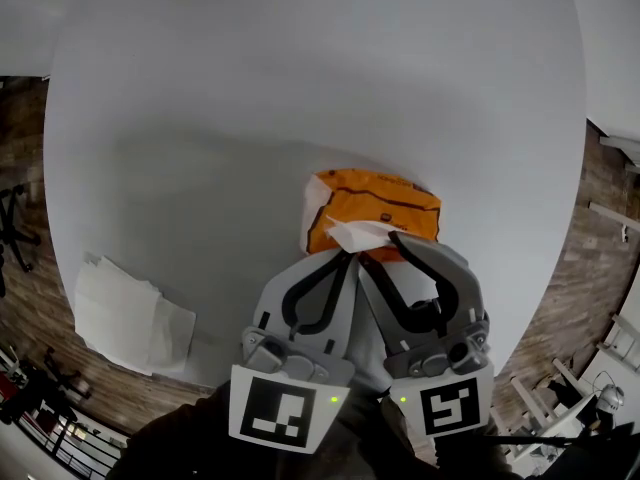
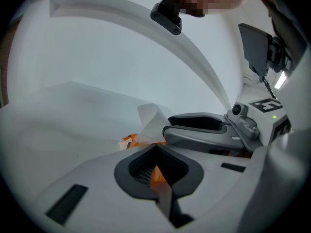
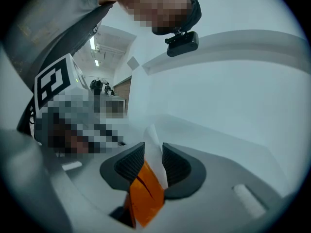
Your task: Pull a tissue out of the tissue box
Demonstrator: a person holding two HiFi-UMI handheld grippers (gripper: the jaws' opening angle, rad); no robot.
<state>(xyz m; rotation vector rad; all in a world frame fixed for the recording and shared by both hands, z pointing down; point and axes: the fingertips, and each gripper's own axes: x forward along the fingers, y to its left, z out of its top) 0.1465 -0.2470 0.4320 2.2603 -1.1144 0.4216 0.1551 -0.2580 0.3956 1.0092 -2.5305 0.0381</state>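
We clench our left fingers on the orange tissue pack; our right fingers stand released around the tissue.

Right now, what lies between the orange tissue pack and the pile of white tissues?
Only bare white table: the head view shows nothing else between the orange tissue pack and the pile of white tissues.

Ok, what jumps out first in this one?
The bright orange tissue pack near the middle of the white table, with a white tissue poking out of it. Both grippers crowd it from the near side: the right gripper has its fingers apart around the tissue, and the left gripper seems to pinch the pack's edge. A pile of loose white tissues lies at the table's left edge.
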